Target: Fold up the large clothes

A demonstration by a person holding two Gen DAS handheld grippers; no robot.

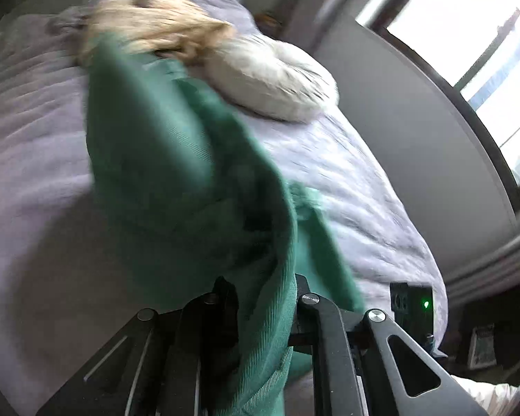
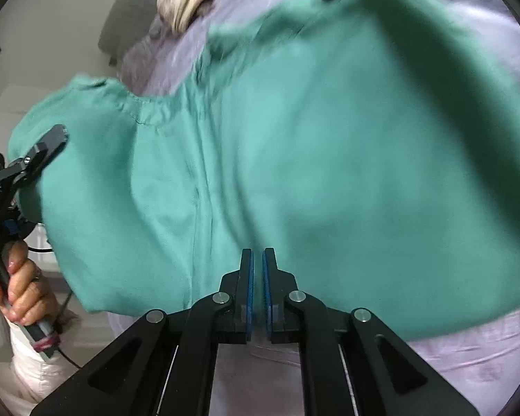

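The green garment (image 2: 294, 159) is hanging spread above the lilac bedspread (image 1: 34, 173), with a fluffy cream blanket (image 1: 260, 79) lying beyond. The left gripper (image 1: 267, 298) is pinching 1 edge of it. The right gripper (image 2: 258, 260) is showing nearly closed jaws; whether cloth sits between them is unclear.

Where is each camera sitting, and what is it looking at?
Left wrist: on the left gripper, looking down its jaws at the green cloth garment they pinch, above the lilac bed cover.
Right wrist: on the right gripper, jaws nearly shut with no cloth visibly between them, facing the garment; the person's left hand shows.
Shared: garment, bed cover, left gripper.
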